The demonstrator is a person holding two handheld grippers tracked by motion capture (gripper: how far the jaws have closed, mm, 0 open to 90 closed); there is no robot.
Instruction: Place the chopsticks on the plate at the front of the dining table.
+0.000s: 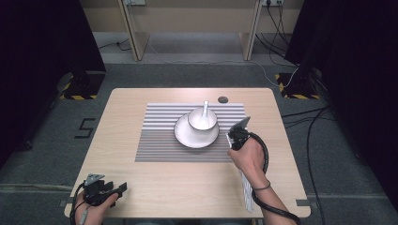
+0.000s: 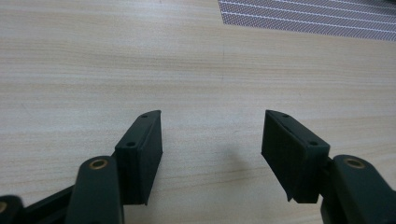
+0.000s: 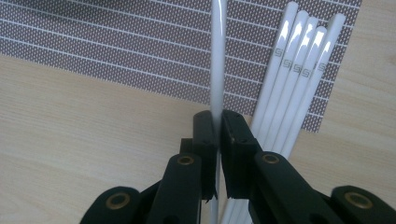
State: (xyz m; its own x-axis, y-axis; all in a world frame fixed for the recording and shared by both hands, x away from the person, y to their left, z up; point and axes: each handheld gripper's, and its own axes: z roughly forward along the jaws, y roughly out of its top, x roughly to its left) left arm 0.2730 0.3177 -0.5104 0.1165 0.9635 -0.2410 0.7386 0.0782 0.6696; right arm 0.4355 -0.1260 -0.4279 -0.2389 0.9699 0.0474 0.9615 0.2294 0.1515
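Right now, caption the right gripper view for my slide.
Right hand-held gripper clamps one white glossy chopstick beside four more on the striped woven placemat.

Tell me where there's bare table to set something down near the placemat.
Free: the bare wood of the table between the placemat and the near edge, and the strip left of the mat. Crowded: the mat's right side, with plate, bowl, the right gripper and white chopsticks.

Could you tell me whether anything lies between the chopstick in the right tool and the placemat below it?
Nothing visible does. The right tool is shut on the chopstick, which points out over bare placemat. The four other chopsticks lie off to one side of it.
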